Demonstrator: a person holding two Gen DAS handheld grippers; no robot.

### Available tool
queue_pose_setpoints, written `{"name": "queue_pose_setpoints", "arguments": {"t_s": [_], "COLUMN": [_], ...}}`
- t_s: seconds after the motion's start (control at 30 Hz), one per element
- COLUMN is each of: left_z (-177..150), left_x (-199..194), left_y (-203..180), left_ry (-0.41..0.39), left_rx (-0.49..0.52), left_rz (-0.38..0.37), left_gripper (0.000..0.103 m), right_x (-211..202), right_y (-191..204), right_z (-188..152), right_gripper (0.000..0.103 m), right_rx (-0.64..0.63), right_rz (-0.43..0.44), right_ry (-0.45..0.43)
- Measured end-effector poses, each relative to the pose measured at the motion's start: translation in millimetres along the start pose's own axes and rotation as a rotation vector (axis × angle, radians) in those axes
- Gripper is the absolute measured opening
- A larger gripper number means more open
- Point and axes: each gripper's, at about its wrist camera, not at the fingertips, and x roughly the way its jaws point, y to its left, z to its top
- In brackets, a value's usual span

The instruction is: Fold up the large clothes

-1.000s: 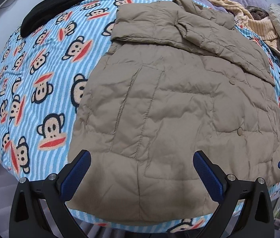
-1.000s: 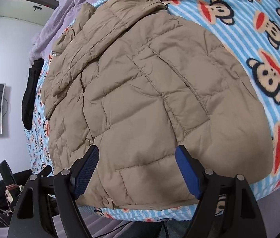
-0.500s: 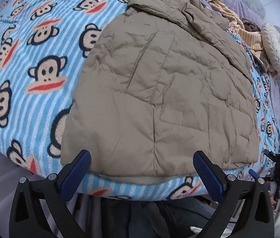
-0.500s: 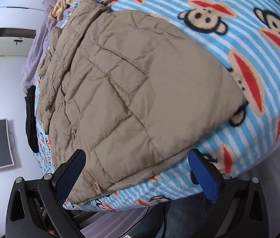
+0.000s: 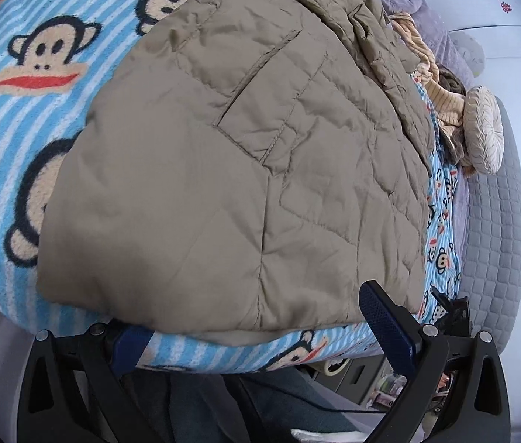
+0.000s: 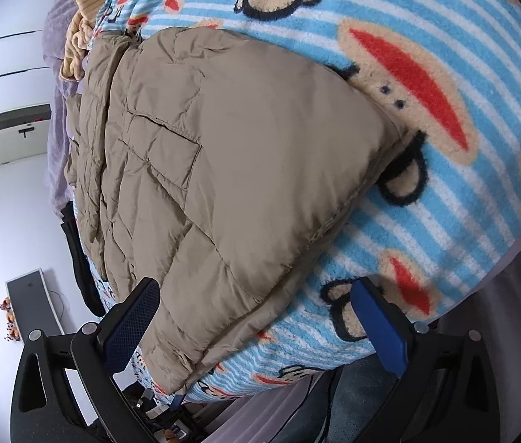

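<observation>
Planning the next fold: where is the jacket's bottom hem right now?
The hem lies along the near edge of the monkey blanket, straddled by the open left tool; in the right wrist view the right tool flanks its corner.

Two claw cameras, low at the bed's edge

Both look close along the hem of the tan jacket across the monkey-print blanket, from opposite hem corners, sharing both.

We hold our left gripper low with its jaws spread wide, one blue-padded finger raised clear, the other partly hidden. Our right gripper sits likewise, jaws gaping, both blue pads in full view, gripping nothing.
</observation>
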Motion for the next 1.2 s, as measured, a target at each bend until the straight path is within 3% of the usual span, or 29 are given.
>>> {"name": "queue_pose_setpoints", "arguments": {"t_s": [0.17, 0.27, 0.3, 0.33, 0.4, 0.47, 0.53, 0.57, 0.6, 0.7, 0.9, 1.2], "left_z": [15, 22, 23, 26, 29, 30, 32, 33, 34, 41, 69, 136], "left_x": [14, 17, 18, 19, 20, 14, 6, 1, -4, -22, -58, -93], "left_y": [-5, -12, -14, -14, -13, -14, -21, -25, -30, -47, -93, -165], "left_ry": [-0.001, -0.014, -0.014, -0.006, 0.002, -0.026, -0.050, -0.060, -0.071, -0.106, -0.220, -0.405], "left_rx": [-0.040, -0.051, -0.049, -0.044, -0.049, -0.042, -0.016, 0.001, 0.023, 0.079, 0.155, 0.251], "left_rz": [-0.034, -0.054, -0.043, -0.035, -0.029, -0.034, -0.029, -0.029, -0.026, -0.020, -0.050, -0.046], "left_gripper": [0.101, 0.086, 0.068, 0.042, 0.020, 0.015, 0.014, 0.014, 0.014, 0.014, 0.014, 0.014], "right_x": [8, 14, 16, 16, 17, 18, 19, 20, 20, 13, -5, -43], "right_y": [4, 4, 4, 4, 4, 4, 3, 2, 1, 12, 59, 174], "right_z": [11, 17, 17, 17, 16, 16, 16, 16, 17, 18, 30, 68], "right_gripper": [0.103, 0.103, 0.103, 0.103, 0.102, 0.094, 0.060, 0.033, 0.020, 0.011, 0.009, 0.009], "right_rx": [0.012, 0.035, 0.041, 0.045, 0.052, 0.062, 0.078, 0.085, 0.089, 0.046, -0.104, -0.405], "right_rz": [0.045, 0.054, 0.059, 0.066, 0.078, 0.078, 0.057, 0.040, 0.039, 0.043, 0.058, 0.039], "right_ry": [-0.009, -0.008, -0.010, -0.010, -0.009, -0.007, 0.000, 0.007, 0.013, -0.007, -0.027, -0.108]}}
